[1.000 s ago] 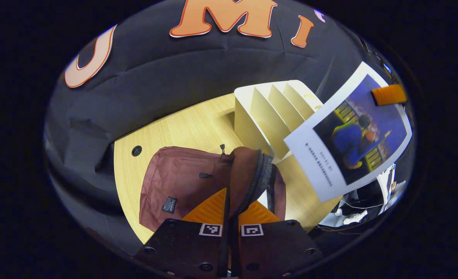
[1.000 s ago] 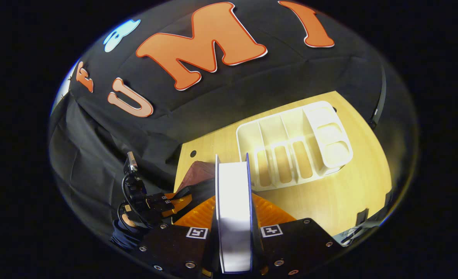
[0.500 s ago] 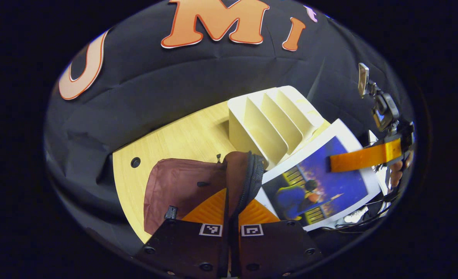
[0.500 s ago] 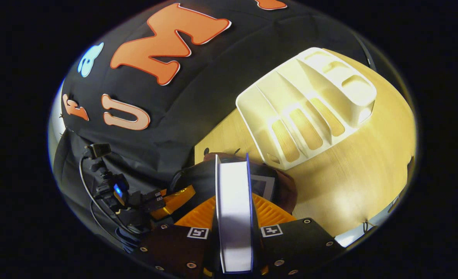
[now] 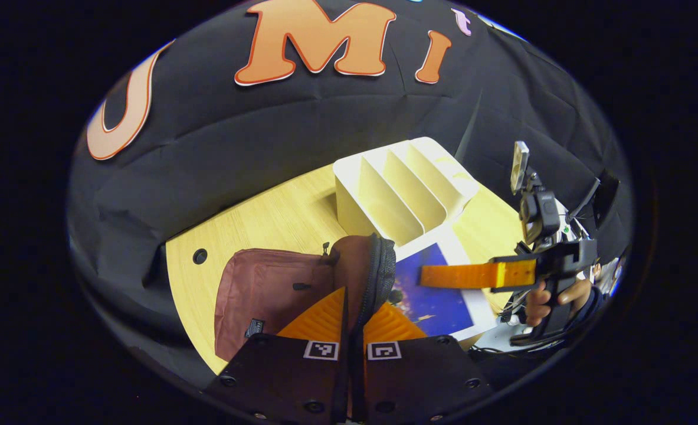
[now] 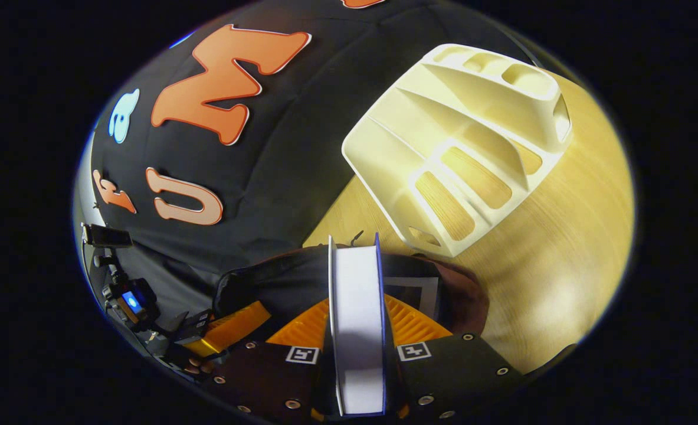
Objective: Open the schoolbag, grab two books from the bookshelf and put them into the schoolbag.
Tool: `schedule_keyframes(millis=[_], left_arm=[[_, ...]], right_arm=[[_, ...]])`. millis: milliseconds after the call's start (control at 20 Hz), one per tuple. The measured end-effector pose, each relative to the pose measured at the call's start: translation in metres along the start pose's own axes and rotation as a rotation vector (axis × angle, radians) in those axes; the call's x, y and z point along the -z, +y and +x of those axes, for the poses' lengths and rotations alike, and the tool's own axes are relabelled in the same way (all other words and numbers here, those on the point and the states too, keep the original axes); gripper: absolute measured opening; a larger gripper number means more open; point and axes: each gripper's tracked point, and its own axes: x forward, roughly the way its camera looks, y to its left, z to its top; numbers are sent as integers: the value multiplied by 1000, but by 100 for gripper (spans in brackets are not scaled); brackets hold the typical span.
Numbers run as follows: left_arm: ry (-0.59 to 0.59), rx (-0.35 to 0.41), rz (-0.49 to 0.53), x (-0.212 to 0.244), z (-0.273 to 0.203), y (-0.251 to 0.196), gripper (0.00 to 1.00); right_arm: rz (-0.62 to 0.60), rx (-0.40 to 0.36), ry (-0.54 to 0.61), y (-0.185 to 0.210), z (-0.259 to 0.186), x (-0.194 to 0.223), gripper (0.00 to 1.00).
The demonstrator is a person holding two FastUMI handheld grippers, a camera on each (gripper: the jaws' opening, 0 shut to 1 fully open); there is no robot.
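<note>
Book going into the bag

The right gripper (image 6: 357,330) pinches a book (image 6: 357,319) on both sides, and its far end pokes into the open mouth of the schoolbag (image 5: 266,289). The left gripper (image 5: 351,319) is closed on the bag's zipper edge (image 5: 378,277) and holds it up. The book's long side points straight at the opening. I think it must slide deeper. The white bookshelf (image 5: 402,189) stands just behind the bag, near the table's (image 5: 254,218) back edge.

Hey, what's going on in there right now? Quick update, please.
Left gripper shut on the schoolbag flap, holding it open. Right gripper shut on a book, nose at the bag mouth. Bookshelf close alongside; nothing blocking.
</note>
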Motion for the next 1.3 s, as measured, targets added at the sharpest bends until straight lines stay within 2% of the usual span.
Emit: schedule_keyframes(millis=[100, 250, 350, 600, 750, 900, 1000, 1050, 1100, 1150, 1200, 1250, 1300], left_arm=[[-5, 8, 0, 2, 2, -2, 4], [-19, 19, 5, -1, 1, -7, 4], [-19, 35, 13, -1, 1, -15, 4], [-18, 44, 69, 1, 3, -34, 4], [-15, 56, 58, 7, 2, -41, 4], [-36, 44, 33, 5, 1, -33, 4], [-46, 40, 2, 9, 2, -24, 4], [-55, 39, -10, 9, 3, -21, 4], [-67, 36, -23, 10, 5, -18, 4], [-70, 41, -26, 12, 8, -16, 4], [-68, 40, -29, 16, 11, -13, 4], [-68, 41, -26, 18, 13, -11, 4], [-71, 47, -29, 18, 14, -10, 4]], right_arm=[[-6, -7, -18, 0, 12, 8, 33], [54, -36, -31, -4, 30, 20, 34], [80, -51, 18, -2, 47, 44, 34], [42, -69, 36, 4, 71, 65, 34], [17, -71, 62, 2, 88, 77, 35], [12, -9, 99, -5, 94, 82, 41], [-65, 40, 110, -11, 85, 75, 51], [-110, 73, 116, -18, 77, 72, 38], [-149, 94, 108, -23, 67, 69, 39], [-173, 112, 98, -26, 58, 64, 65], [-184, 108, 82, -23, 47, 59, 69], [-190, 113, 60, -21, 36, 51, 78], [-202, 122, 37, -21, 26, 42, 81]])
